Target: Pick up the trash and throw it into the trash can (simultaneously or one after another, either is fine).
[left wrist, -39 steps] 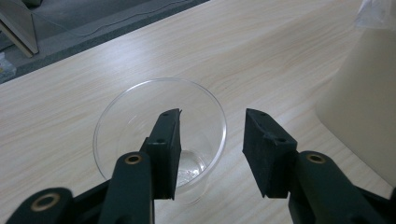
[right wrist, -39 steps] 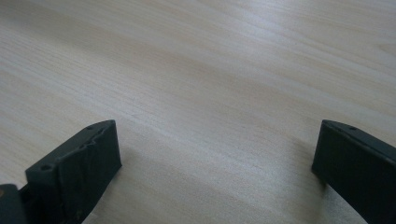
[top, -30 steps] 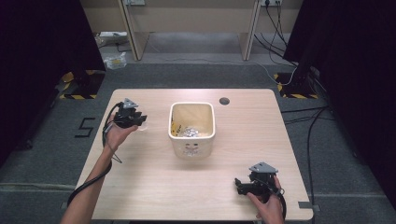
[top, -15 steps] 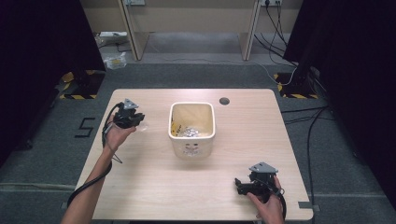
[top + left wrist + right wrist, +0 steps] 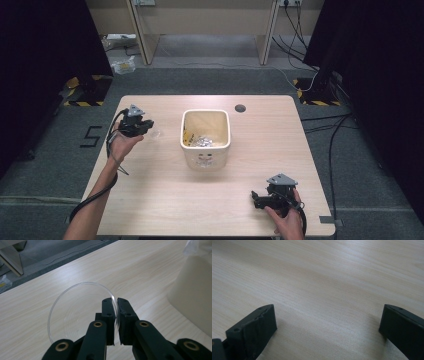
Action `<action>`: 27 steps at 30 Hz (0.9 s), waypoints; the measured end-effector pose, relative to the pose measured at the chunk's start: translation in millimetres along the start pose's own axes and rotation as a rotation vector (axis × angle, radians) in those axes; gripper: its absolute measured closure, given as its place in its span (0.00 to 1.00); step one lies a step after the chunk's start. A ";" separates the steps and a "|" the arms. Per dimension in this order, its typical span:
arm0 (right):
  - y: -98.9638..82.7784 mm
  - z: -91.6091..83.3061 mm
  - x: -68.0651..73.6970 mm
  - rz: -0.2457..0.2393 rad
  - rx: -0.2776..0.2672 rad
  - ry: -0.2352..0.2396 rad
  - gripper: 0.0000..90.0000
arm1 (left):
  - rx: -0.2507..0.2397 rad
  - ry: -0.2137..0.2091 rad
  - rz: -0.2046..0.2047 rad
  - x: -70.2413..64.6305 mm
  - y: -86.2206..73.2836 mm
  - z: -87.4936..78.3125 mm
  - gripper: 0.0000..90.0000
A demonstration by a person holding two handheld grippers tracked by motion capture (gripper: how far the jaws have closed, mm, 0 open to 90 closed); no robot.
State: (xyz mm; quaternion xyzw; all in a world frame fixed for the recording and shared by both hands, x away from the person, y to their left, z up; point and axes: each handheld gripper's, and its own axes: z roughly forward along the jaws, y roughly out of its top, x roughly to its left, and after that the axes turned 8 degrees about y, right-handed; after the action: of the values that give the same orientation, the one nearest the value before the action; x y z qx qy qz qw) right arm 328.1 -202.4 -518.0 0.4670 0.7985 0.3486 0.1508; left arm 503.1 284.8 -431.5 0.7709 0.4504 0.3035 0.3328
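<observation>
wooden table, cream bin at centre with shiny scraps inside, left gripper left of bin, jaws pinching rim of clear round lid held over table, right gripper near front right edge, jaws spread wide, empty

Even overhead light on my wooden table, black darkness flanking it either side. Pale glare streaks the wood beyond my right gripper, soft shadow beneath. Beside the blurred cream bin, my clear disc glints.
</observation>
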 end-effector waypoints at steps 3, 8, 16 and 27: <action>0.0 0.0 0.1 0.001 -0.001 0.000 0.01 | -0.012 -0.036 -0.024 -0.2 2.6 -2.4 0.94; 0.0 0.0 0.0 0.000 0.000 0.000 0.01 | -0.026 -0.063 -0.029 -2.6 7.1 -8.8 0.94; 0.0 0.1 0.1 0.001 -0.002 0.000 0.01 | -0.056 -0.087 -0.026 -5.9 14.7 -19.3 0.94; 0.0 0.1 0.0 0.000 -0.001 0.000 0.01 | -0.099 -0.119 0.009 -13.9 27.4 -40.7 0.93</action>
State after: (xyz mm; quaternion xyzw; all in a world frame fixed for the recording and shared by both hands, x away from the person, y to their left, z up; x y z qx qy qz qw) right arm 328.1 -202.4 -518.1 0.4670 0.7983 0.3491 0.1510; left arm 479.7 271.9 -388.0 0.7720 0.4108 0.2805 0.3956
